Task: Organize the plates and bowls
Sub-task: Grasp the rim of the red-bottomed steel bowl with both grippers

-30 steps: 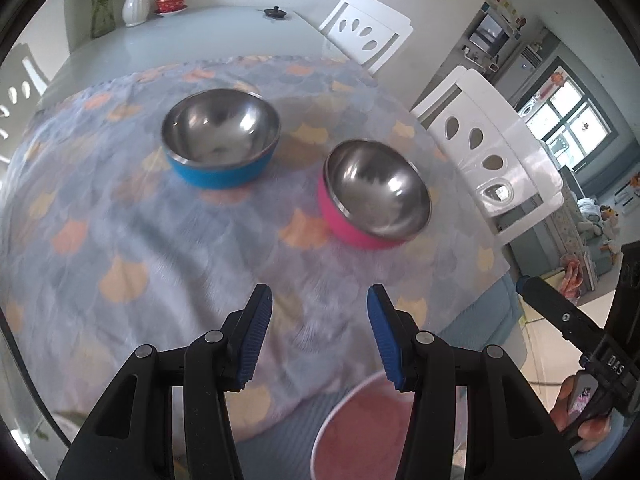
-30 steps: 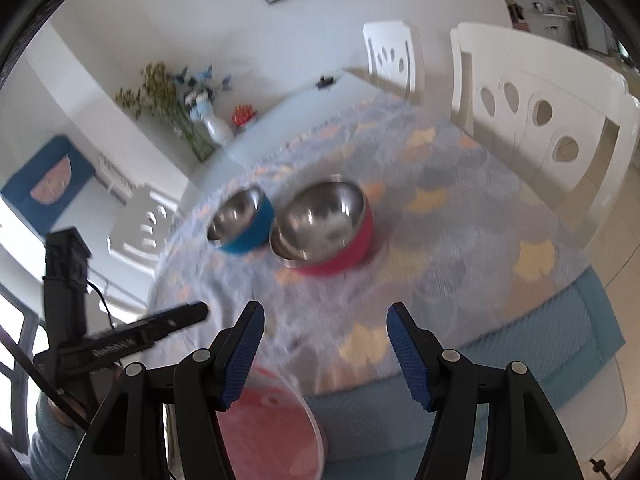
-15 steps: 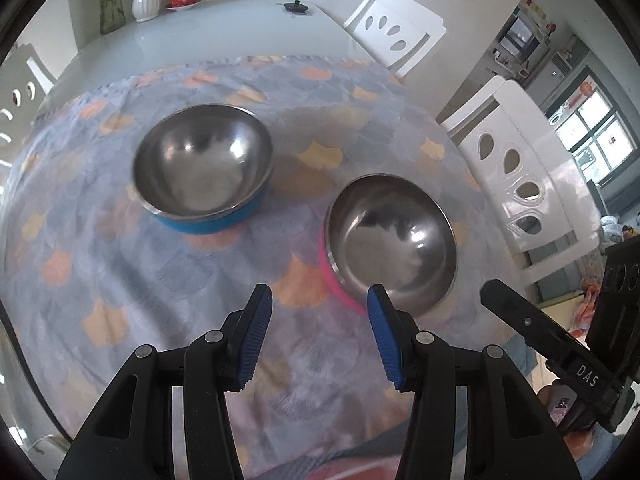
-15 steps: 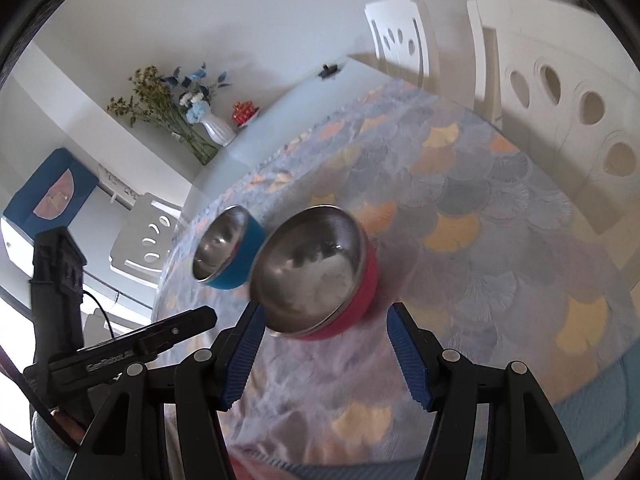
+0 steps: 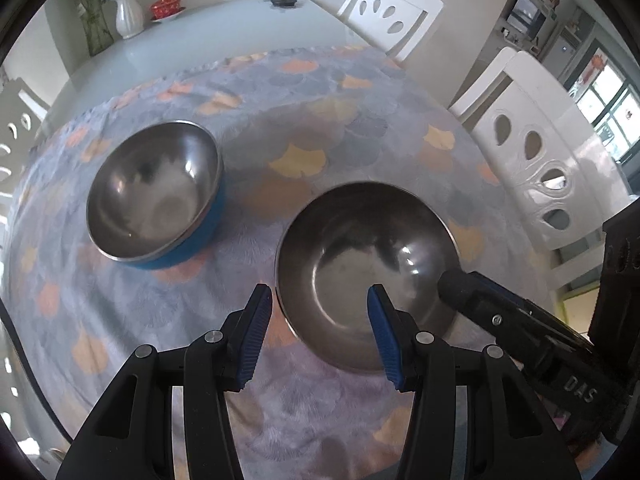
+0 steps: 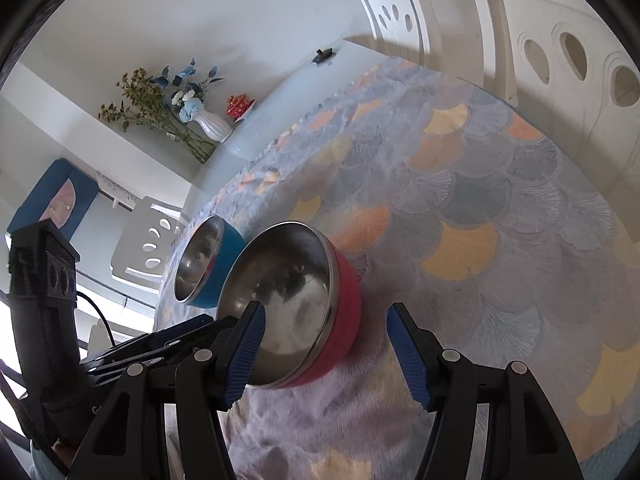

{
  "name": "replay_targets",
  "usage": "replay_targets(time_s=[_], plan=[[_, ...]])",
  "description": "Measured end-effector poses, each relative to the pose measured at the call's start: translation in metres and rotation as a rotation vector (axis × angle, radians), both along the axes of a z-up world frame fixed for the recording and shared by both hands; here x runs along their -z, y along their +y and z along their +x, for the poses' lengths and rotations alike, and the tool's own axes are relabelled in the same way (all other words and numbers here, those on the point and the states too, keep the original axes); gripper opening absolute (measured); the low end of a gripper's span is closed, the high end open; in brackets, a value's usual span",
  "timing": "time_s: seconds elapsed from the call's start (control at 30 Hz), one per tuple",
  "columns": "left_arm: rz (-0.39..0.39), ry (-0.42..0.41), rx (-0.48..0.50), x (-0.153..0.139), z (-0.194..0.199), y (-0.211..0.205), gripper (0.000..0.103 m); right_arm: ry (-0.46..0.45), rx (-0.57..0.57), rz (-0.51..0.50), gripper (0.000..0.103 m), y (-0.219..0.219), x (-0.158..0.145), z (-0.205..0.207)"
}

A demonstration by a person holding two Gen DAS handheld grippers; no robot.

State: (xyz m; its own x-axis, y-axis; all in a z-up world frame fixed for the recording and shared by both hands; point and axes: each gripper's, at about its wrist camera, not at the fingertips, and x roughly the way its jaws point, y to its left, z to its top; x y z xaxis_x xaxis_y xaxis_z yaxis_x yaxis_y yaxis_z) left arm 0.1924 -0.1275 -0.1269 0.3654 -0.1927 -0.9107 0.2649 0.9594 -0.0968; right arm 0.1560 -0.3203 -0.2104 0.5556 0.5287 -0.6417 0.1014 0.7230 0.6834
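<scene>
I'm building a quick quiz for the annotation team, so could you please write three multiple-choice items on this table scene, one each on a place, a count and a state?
1. Where does the white vase with flowers stand?
A. At the bare far end of the table
B. Between the two bowls
C. On a chair

2. How many steel-lined bowls are on the patterned cloth?
A. One
B. Two
C. Four

3. How are the two bowls arranged?
A. Stacked
B. Upside down
C. Upright, side by side, empty

Answers:
1 A: the white vase sits past the patterned cloth, at the table's bare far end.
2 B: only the blue bowl and the red bowl show.
3 C: both shiny insides face up with nothing in them, and they are not nested.
</scene>
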Motion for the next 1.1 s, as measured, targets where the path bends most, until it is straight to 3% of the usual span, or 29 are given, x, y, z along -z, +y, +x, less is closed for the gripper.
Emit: replay_targets(time_s=[0.4,0.6,0.73,0.8,0.93,1.1], plan=[[0.035,0.015,-0.031,0.026,0.012,-0.003,0.047,0.055,-0.018,0.026,0.062,0.005,0.023,0.012],[0.013,0.108,-0.065,0.051,0.014,0.000,0.047,0.067,-0.014,0.037,0.062,0.006,0.034,0.015],[0.064,0.079,-0.035,0.049,0.015,-0.007,0.047,0.053,-0.008,0.018,0.061,0.007,0.032,0.014],[0.077,0.084,-0.017,0.049,0.013,-0.011,0.047,0.045,-0.017,0.013,0.057,0.007,0.031,0.015],[0.116,0.092,-0.004,0.046,0.005,-0.021,0.048,0.060,-0.079,0.031,0.034,0.013,0.030,0.021],[0.130,0.070,-0.007,0.032,-0.006,-0.025,0.048,0.066,-0.086,0.025,0.032,0.013,0.025,0.017]])
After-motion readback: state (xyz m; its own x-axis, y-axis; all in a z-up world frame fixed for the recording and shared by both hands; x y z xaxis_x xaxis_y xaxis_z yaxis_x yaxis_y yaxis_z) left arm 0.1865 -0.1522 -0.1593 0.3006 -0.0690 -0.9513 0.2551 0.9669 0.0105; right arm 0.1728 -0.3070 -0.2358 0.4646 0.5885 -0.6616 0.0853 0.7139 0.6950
